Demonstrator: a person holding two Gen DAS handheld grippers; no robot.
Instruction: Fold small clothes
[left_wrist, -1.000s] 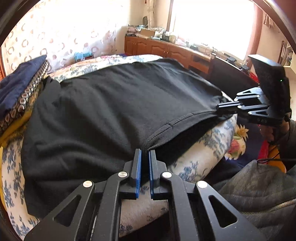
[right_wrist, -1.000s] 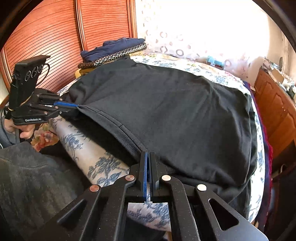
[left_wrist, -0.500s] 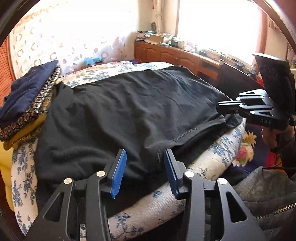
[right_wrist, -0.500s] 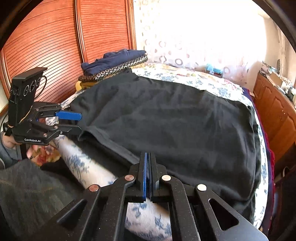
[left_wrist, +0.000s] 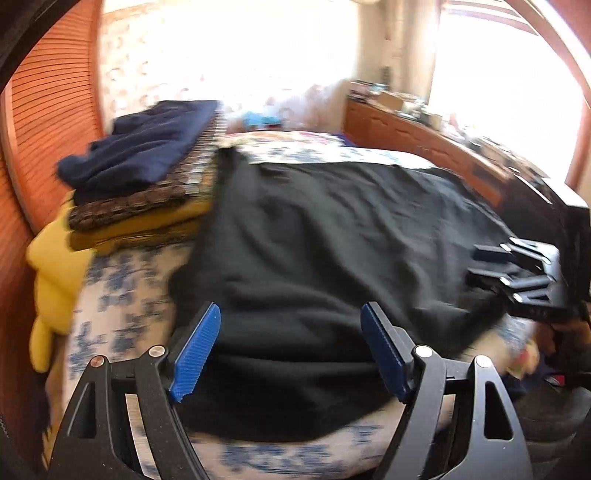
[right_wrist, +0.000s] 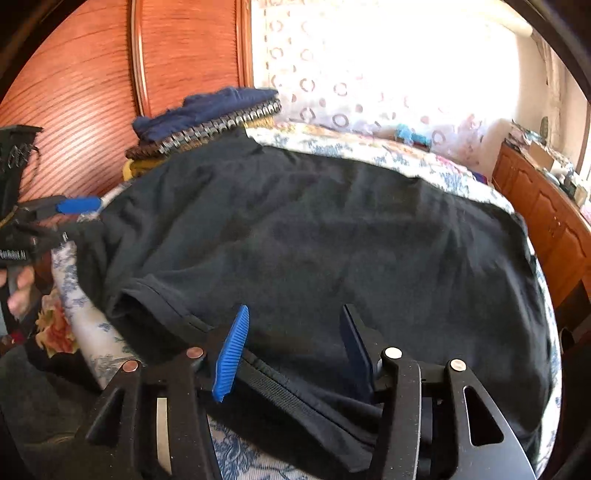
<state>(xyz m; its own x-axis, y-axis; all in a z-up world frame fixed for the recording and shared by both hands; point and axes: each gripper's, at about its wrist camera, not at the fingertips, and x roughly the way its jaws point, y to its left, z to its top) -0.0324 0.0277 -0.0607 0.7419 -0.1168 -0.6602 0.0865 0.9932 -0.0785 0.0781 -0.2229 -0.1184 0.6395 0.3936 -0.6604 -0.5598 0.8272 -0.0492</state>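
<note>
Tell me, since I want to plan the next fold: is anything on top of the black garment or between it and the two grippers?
Nothing visible. The black garment lies bare on the bed; the opening left gripper and right gripper hover directly over its near edge. The folded stack sits beside it.

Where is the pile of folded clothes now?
The pile sits at the far left of the bed in the left wrist view, against the wooden wall, touching the black garment spread beside it.

Left gripper (left_wrist: 290, 350) fingers opening, nothing pinched; right gripper (right_wrist: 293, 350) fingers opening, both angled downward
</note>
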